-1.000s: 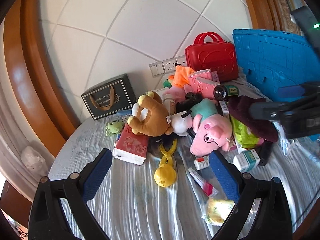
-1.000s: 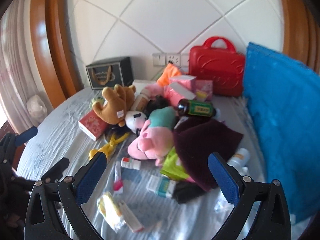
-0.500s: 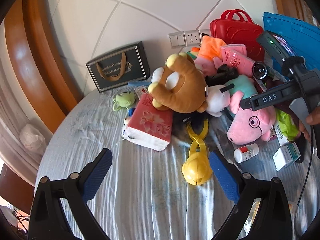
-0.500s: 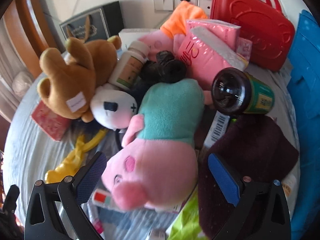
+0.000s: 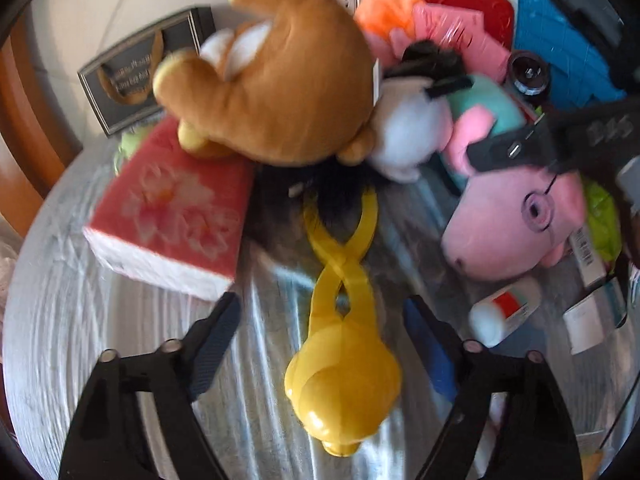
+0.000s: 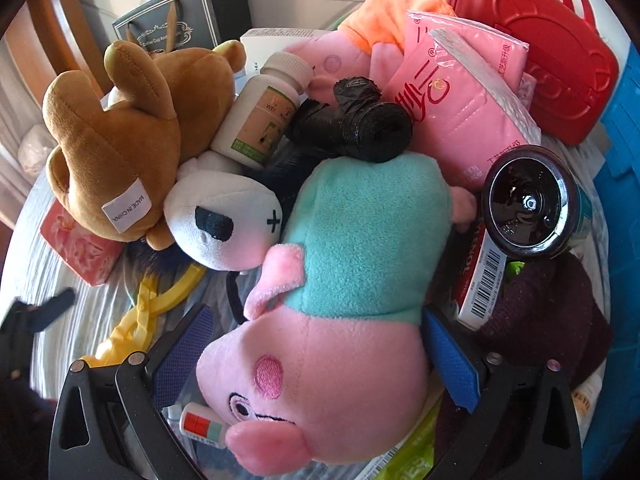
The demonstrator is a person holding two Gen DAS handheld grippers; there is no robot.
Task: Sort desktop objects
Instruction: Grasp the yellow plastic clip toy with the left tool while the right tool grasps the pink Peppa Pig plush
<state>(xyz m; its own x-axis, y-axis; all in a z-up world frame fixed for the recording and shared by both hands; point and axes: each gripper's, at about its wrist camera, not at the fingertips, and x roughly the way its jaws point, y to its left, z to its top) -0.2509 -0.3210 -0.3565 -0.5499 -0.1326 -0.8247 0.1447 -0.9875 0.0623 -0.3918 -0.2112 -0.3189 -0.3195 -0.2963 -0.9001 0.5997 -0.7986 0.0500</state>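
A heap of toys and packs lies on the grey-clothed table [image 5: 80, 320]. My left gripper [image 5: 324, 332] points down over a yellow scissor-shaped plastic toy [image 5: 340, 380]. Its jaws are closing, the toy's round end lies between them, and the pads stand clear of it. My right gripper [image 6: 316, 356] is open, its blue pads either side of the head of a pink pig plush [image 6: 332, 380] in a teal top. The same pig [image 5: 516, 216] lies at the right of the left wrist view. A brown bear plush [image 5: 280, 80] rests on a red tissue pack [image 5: 172, 216].
A white plush [image 6: 224, 220], white pill bottle [image 6: 268, 112], black bag roll [image 6: 360, 124], pink tissue pack [image 6: 460, 96] and dark bottle [image 6: 528, 208] crowd the pile. A red case [image 6: 540, 60], black gift bag [image 6: 180, 20] and blue mat [image 6: 616, 240] stand behind it.
Both grippers have come down and forward onto the pile. The left one's fingers have narrowed around the yellow toy. The right one has settled over the pig's head at the same width.
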